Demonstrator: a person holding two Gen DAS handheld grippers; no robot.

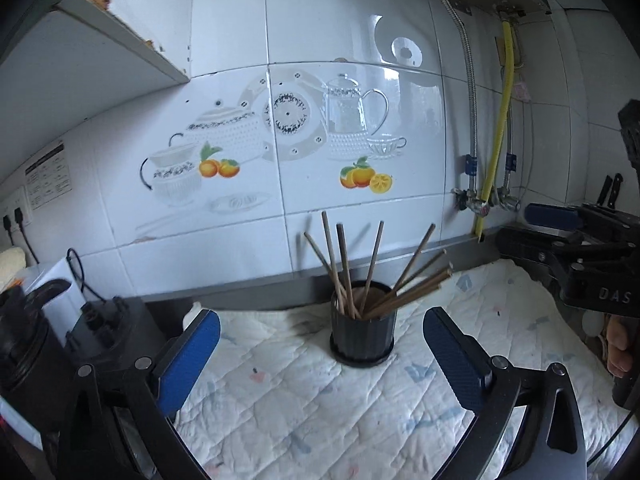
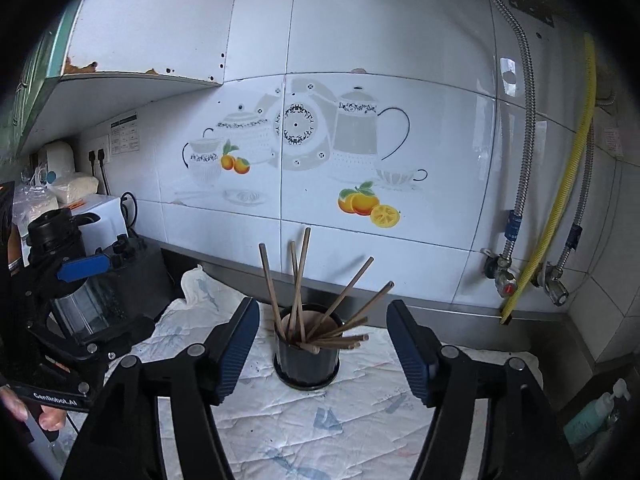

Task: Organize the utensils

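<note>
All chopsticks (image 1: 362, 270) you can see stand in the cup (image 1: 363, 334) at twelve o'clock; your left gripper (image 1: 320, 354) and right gripper (image 2: 323, 354) gape empty.

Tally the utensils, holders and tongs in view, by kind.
Chopsticks: about 9; the leaning ones overlap, so the count is not exact
Holder: 1
Tongs: 2, the left tongs and the right tongs, both open and empty
Total: about 12
</note>
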